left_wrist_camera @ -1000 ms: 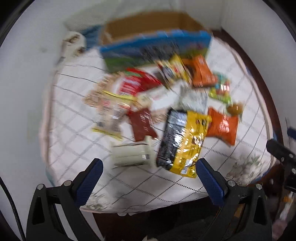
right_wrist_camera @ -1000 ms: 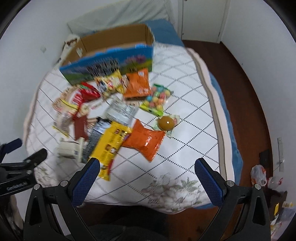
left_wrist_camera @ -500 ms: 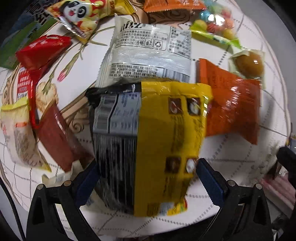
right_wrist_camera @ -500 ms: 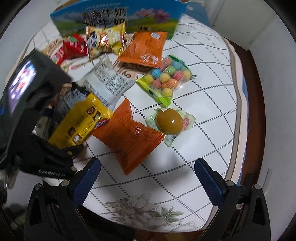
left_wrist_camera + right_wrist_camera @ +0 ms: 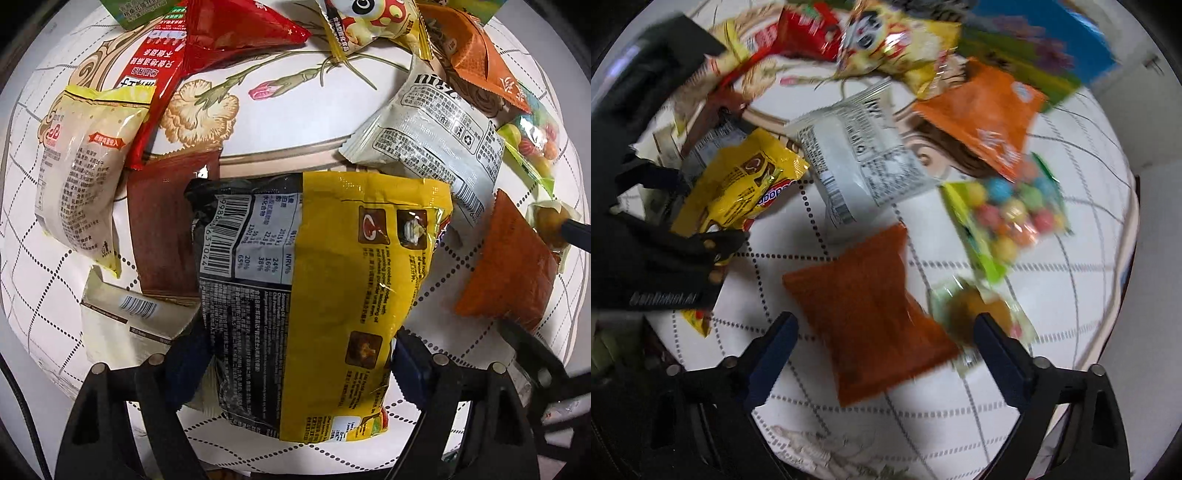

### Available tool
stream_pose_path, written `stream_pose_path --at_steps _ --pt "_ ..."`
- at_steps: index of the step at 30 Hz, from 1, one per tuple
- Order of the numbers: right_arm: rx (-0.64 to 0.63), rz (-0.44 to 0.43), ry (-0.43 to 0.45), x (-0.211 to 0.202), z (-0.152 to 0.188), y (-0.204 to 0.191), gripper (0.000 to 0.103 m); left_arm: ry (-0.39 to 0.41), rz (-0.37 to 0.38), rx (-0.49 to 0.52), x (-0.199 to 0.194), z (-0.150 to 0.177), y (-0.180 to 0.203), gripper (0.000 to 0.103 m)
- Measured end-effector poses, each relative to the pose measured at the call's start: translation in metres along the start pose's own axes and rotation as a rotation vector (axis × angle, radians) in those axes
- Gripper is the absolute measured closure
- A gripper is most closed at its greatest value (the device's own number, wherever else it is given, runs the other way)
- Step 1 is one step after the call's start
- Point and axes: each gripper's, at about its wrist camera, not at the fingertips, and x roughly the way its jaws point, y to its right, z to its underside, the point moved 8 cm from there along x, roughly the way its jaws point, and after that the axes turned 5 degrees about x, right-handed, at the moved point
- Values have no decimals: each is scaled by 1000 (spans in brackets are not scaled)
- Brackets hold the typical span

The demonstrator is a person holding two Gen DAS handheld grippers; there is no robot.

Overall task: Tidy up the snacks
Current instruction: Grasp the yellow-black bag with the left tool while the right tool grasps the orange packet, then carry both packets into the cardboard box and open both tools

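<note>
Both claws drop on the bed: left claw (image 5: 299, 354) closing around the yellow packet (image 5: 332, 258), right claw (image 5: 882, 343) narrowing, apart, over the orange packet (image 5: 864, 306). Next: pinch, lift, box.

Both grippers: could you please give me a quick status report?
Left gripper closing around yellow-and-black noodle packet. Right gripper closing, astride dark orange pouch, grip unconfirmed. Wrapped brown ball crowds right finger.
</note>
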Motion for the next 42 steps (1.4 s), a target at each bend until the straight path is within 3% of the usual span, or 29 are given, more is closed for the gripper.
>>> stream_pose_path --at_steps 5,7,10,14,16,19,25,27,29,31,37,42 --pt "67 -99 -76 19 -10 2 35 1 -2 -3 -3 8 -4 18" --pt "188 -135 -93 20 -12 14 36 6 2 -3 -2 12 -6 18" --pt "470 -198 -150 24 1 41 38 4 4 -7 1 -1 -1 17" --pt "770 -345 -174 24 21 62 38 -12 1 12 10 6 -2 17" --pt "762 -360 -169 20 22 62 33 -22 -5 32 15 8 -1 16" --pt "688 -297 -129 11 19 61 22 -21 -4 34 19 10 0 16" --pt "633 -208 -141 9 28 48 22 -7 -3 26 15 19 7 18" --pt "648 -183 -144 14 31 51 25 -8 7 21 13 20 7 18" --pt "661 -146 -125 16 32 56 42 -6 12 20 10 23 6 19" --pt "681 -121 -103 15 33 54 48 -2 20 23 6 28 4 19" --pt "732 -114 -39 -9 45 48 53 46 48 51 -18 38 0 19" --pt "770 -130 56 -52 37 35 53 125 87 86 -58 37 -9 19"
